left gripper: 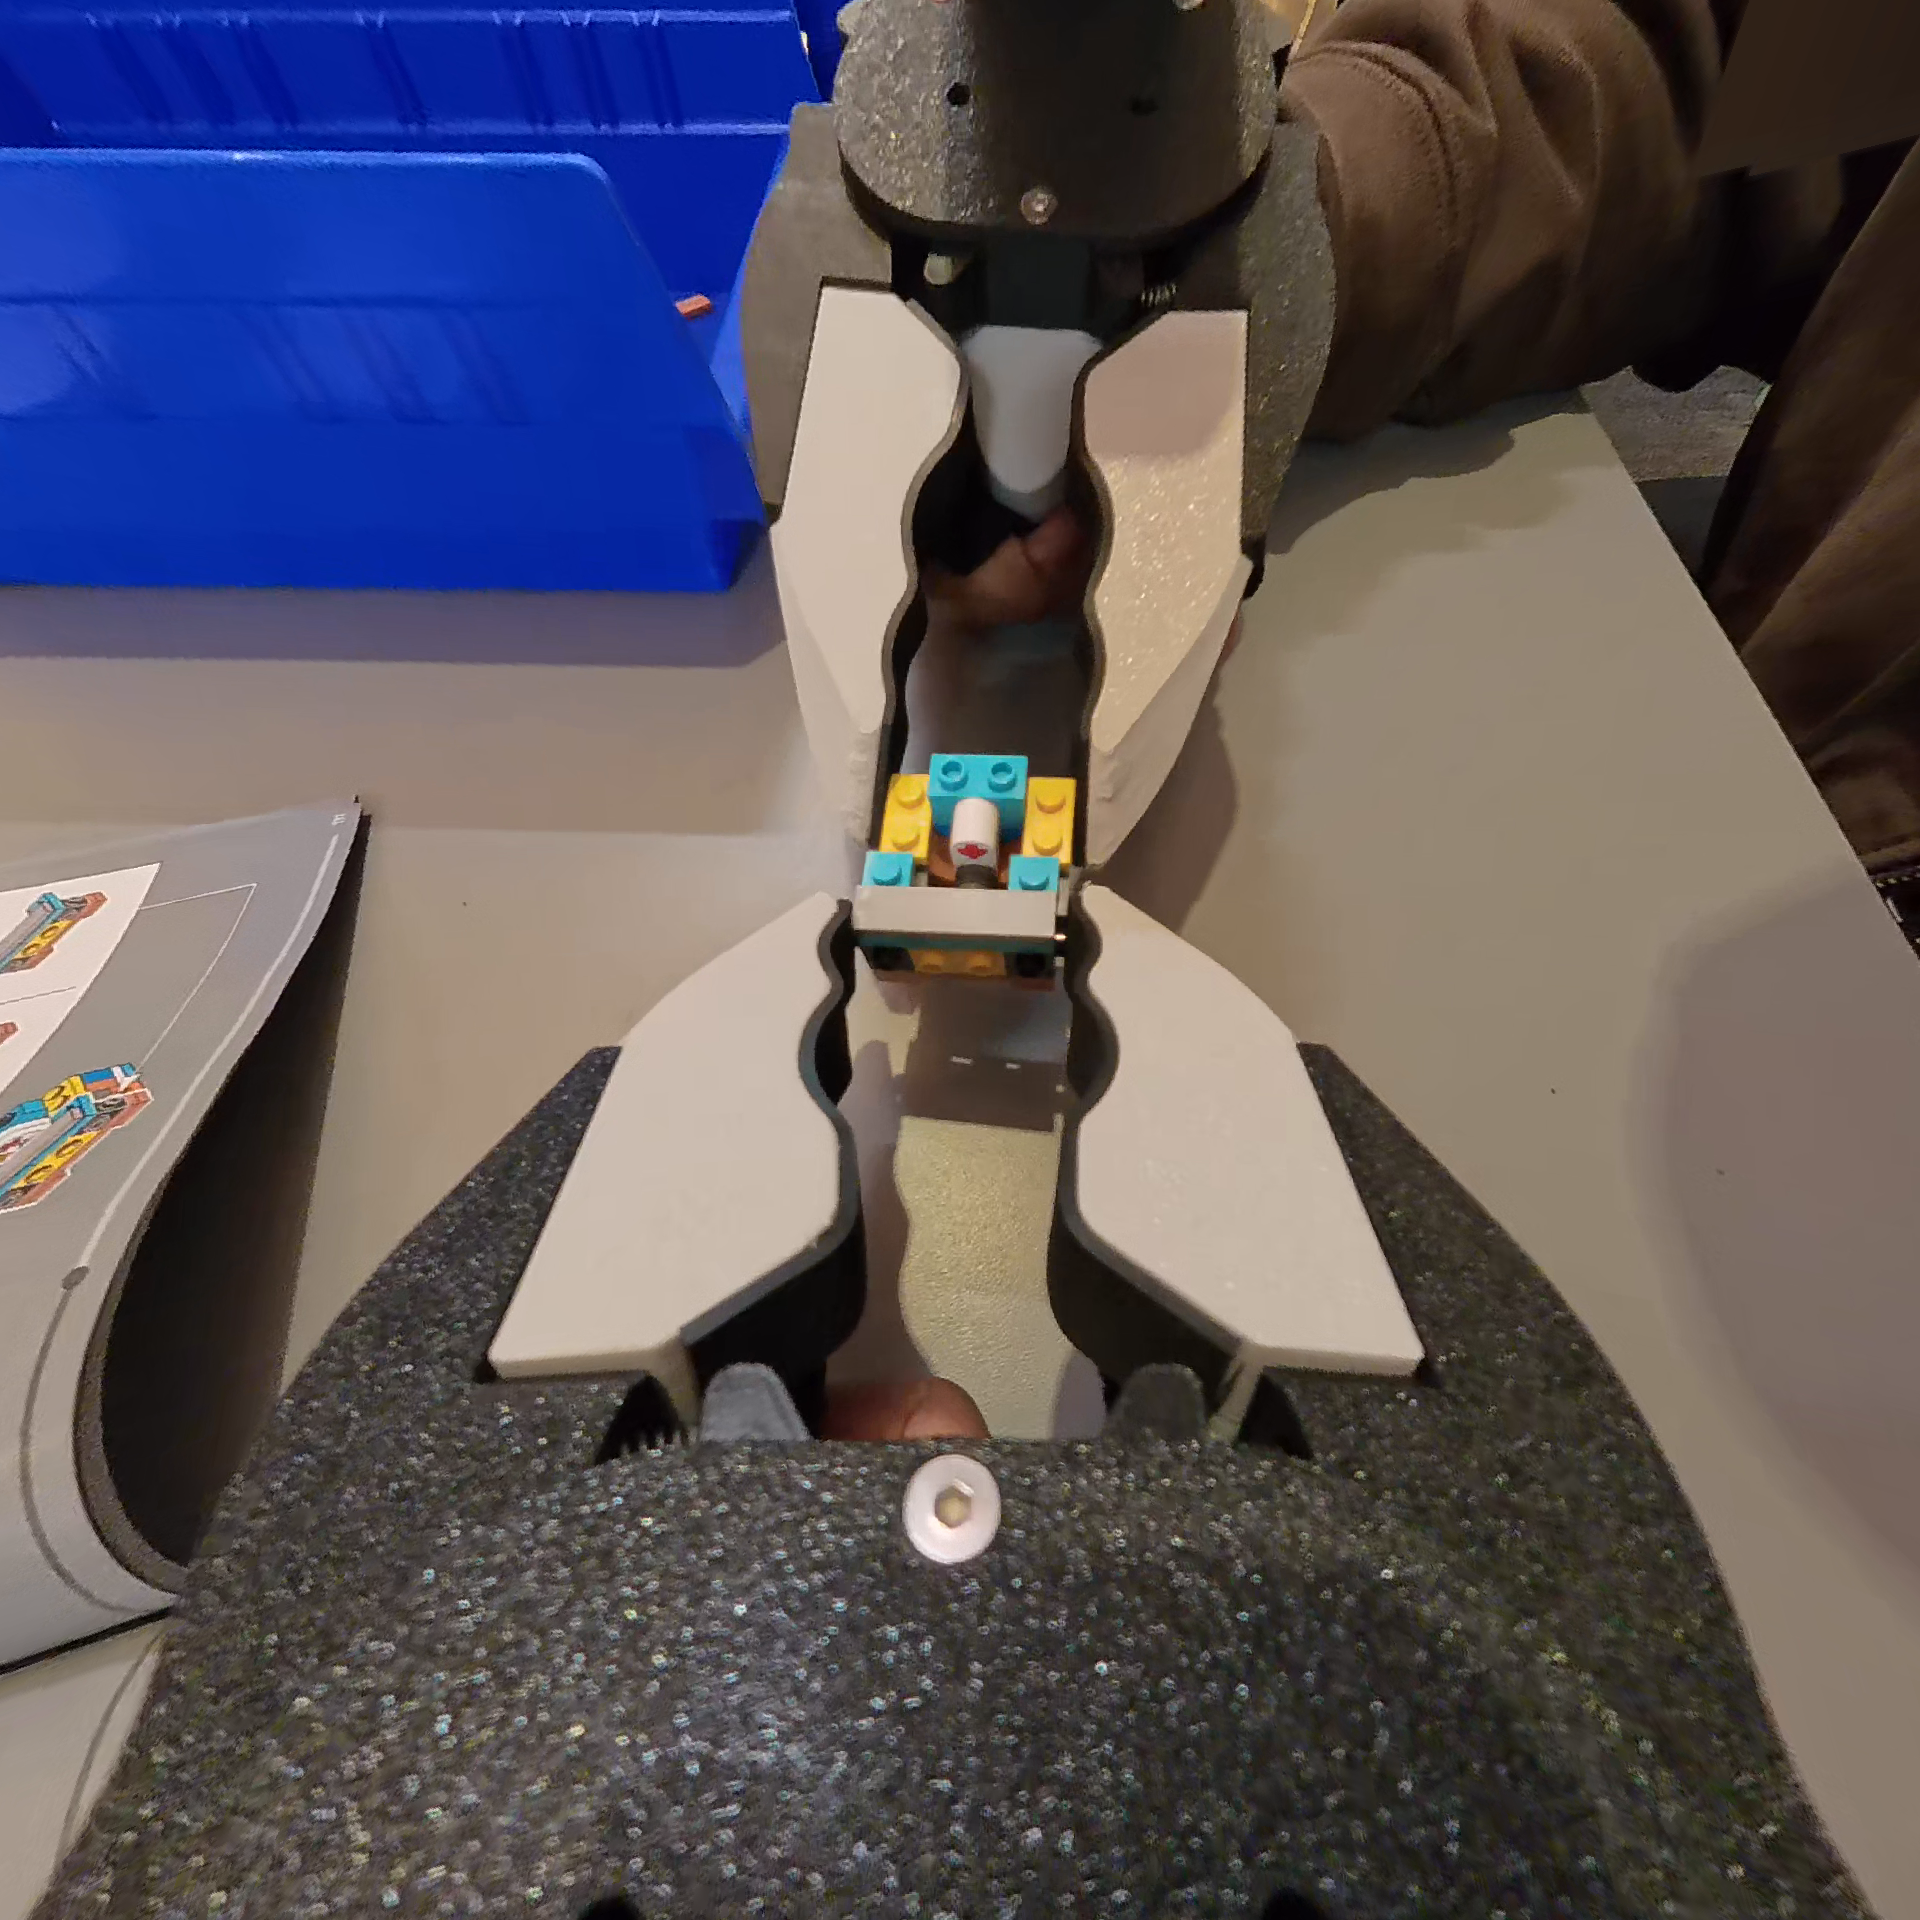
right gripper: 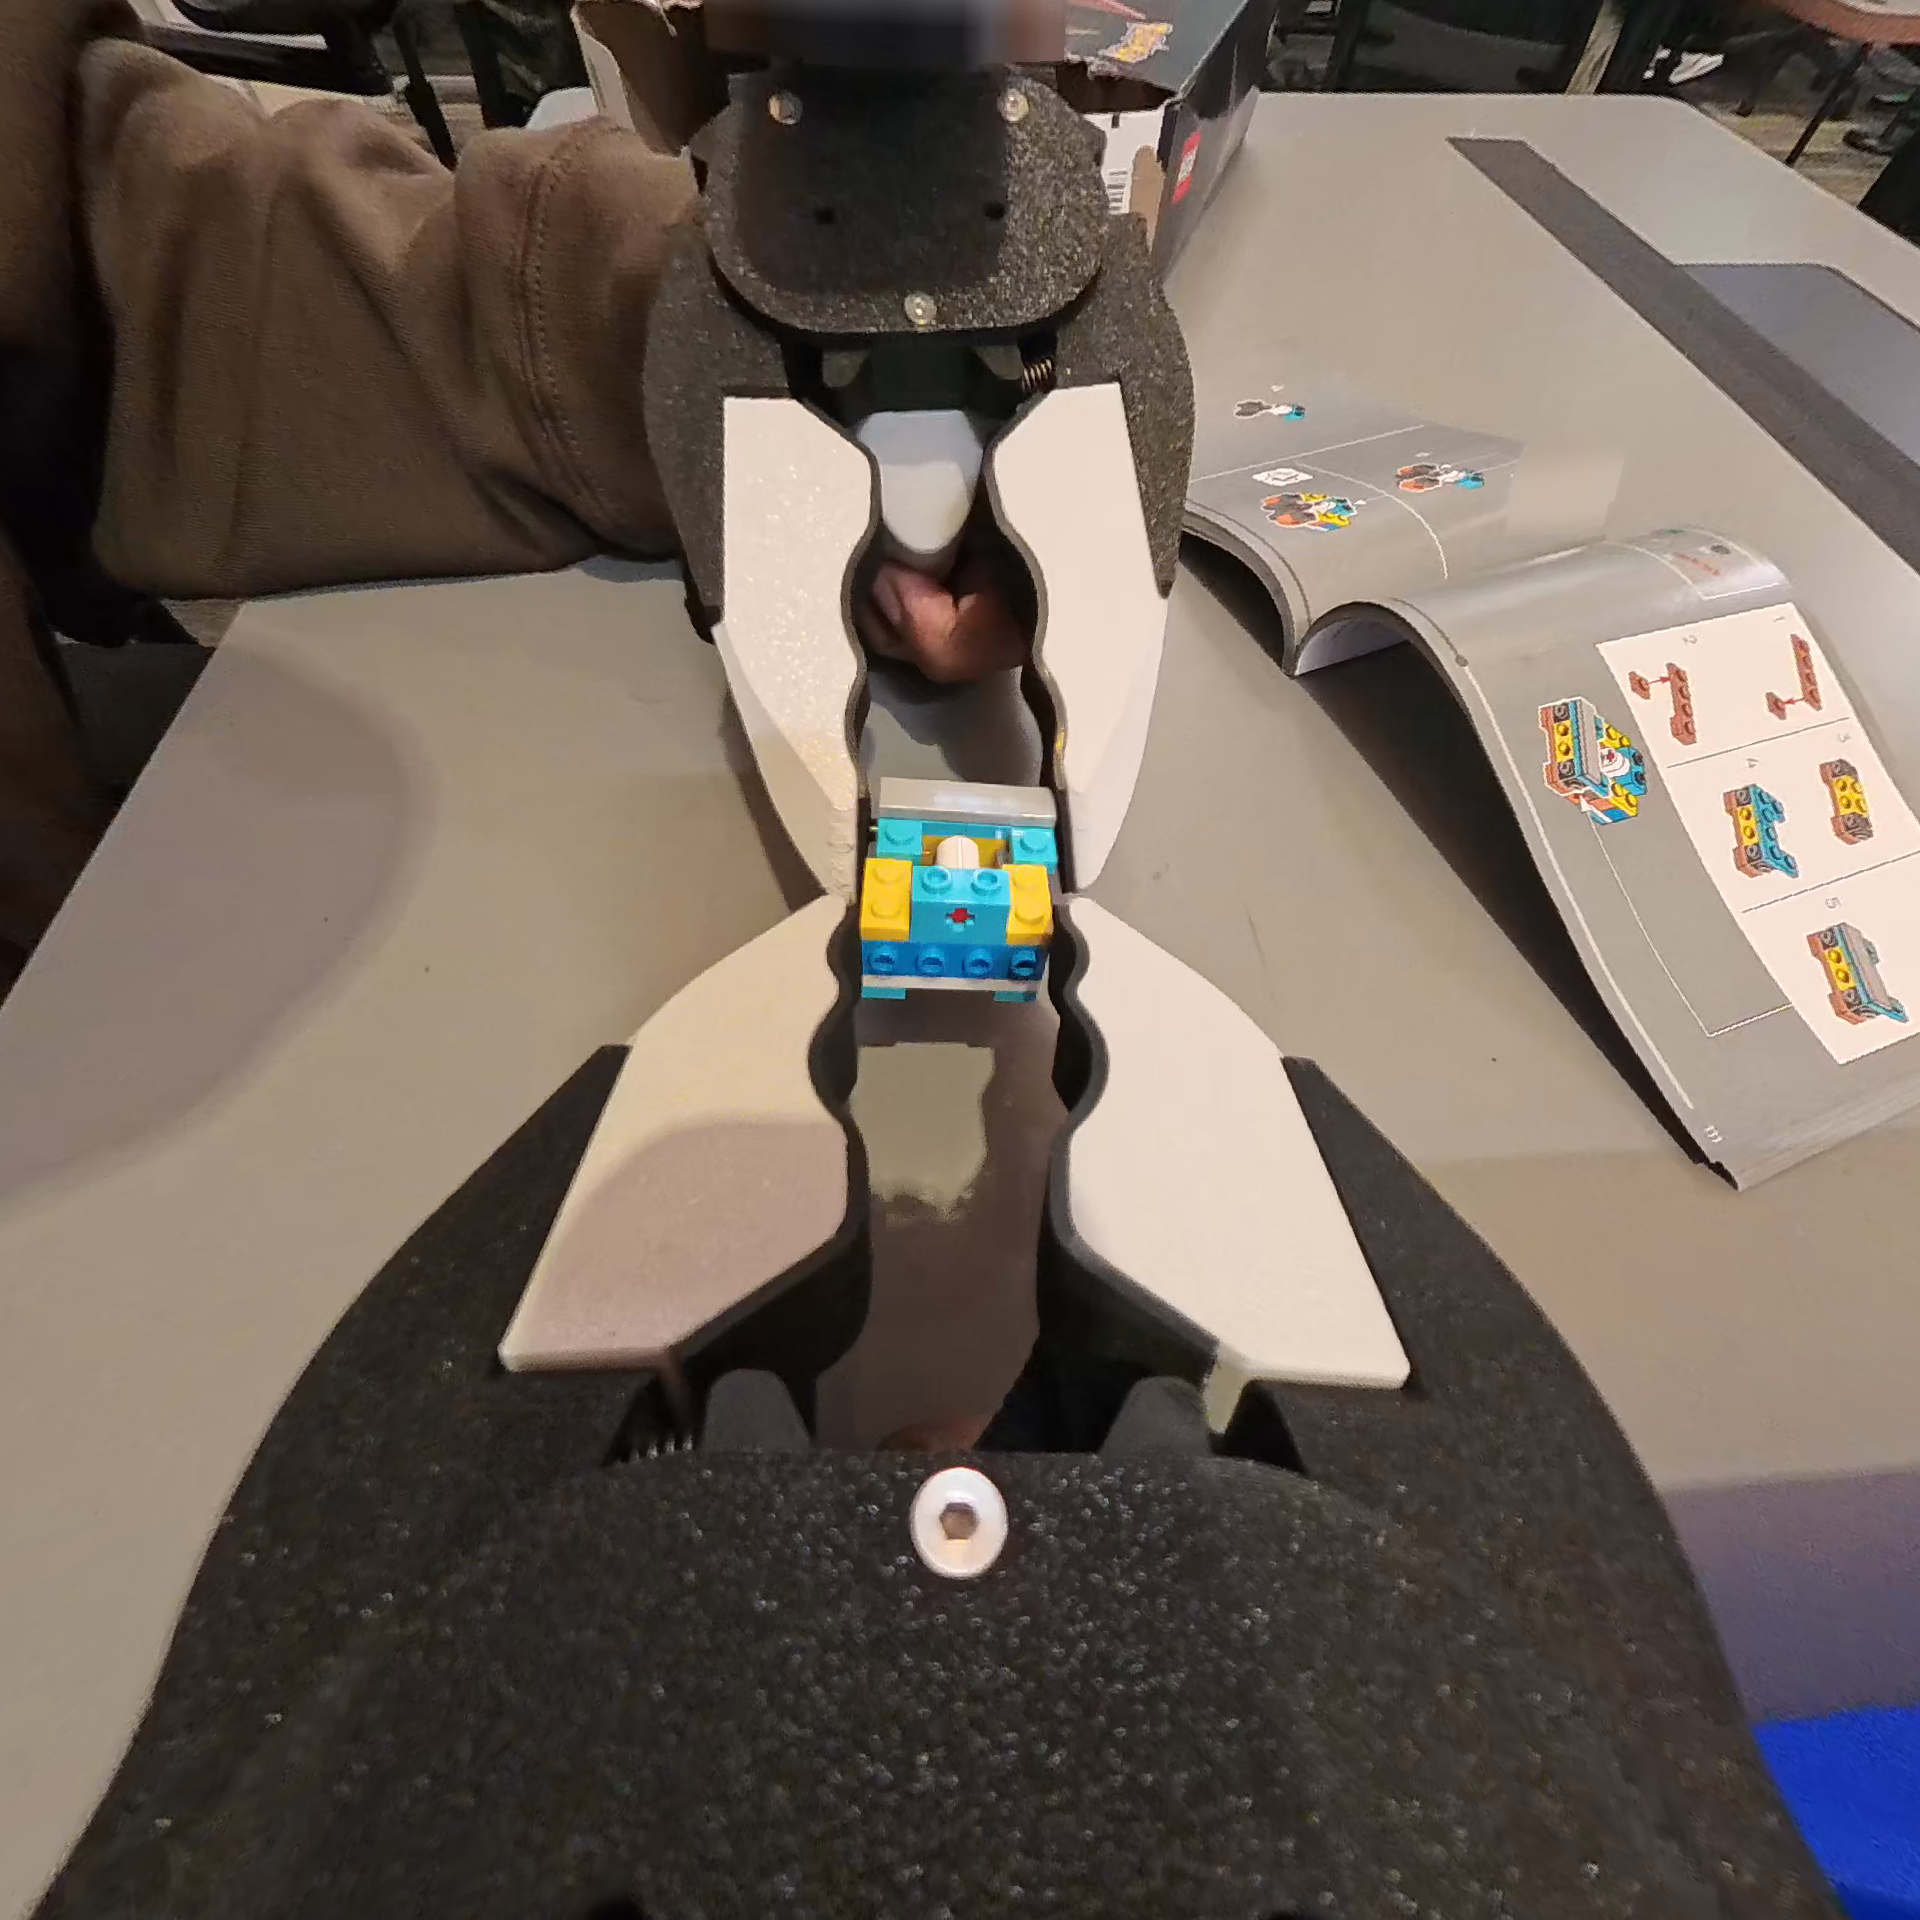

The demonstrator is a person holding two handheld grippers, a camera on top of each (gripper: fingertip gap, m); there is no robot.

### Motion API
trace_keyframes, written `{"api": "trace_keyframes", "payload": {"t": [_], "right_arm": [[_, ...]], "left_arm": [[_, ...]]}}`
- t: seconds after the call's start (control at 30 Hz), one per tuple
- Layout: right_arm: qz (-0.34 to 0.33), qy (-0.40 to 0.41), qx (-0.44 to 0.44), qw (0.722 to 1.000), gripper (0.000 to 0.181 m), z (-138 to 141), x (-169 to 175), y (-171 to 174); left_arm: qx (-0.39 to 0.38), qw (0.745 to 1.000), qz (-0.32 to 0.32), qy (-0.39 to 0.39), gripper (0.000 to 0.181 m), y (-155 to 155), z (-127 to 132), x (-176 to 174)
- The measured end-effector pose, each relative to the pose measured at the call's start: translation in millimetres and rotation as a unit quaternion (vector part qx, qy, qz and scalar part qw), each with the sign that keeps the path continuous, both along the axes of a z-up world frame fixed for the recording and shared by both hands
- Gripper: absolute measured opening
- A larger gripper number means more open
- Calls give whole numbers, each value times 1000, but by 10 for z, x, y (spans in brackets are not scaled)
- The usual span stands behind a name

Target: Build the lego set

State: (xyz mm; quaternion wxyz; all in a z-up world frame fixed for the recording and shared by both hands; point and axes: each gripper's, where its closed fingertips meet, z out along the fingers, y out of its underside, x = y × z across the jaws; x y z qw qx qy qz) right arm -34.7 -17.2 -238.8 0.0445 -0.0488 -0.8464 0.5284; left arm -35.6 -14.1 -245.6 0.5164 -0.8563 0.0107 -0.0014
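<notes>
Two grippers [left gripper: 961,925] [right gripper: 956,935], one lego model [left gripper: 966,862], one instruction booklet [right gripper: 1662,790], two blue bins [left gripper: 343,395]

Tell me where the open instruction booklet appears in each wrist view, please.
Left wrist view: instruction booklet at the left edge, curling up off the table.
Right wrist view: instruction booklet at the right, pages arched.
Shared landmark: the small lego build gripped between both grippers' tips.

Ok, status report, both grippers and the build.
Left gripper and right gripper both shut on the lego build, tip to tip above the table. Nothing in the way.
</notes>
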Motion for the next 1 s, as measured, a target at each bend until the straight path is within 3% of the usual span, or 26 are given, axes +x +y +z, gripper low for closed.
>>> {"api": "trace_keyframes", "payload": {"t": [1.0], "right_arm": [[-14, -34, -40, 999, 34, 112, -23, -9]], "left_arm": [[4, 1000, 13, 0, 40, 11, 12, -20]]}}
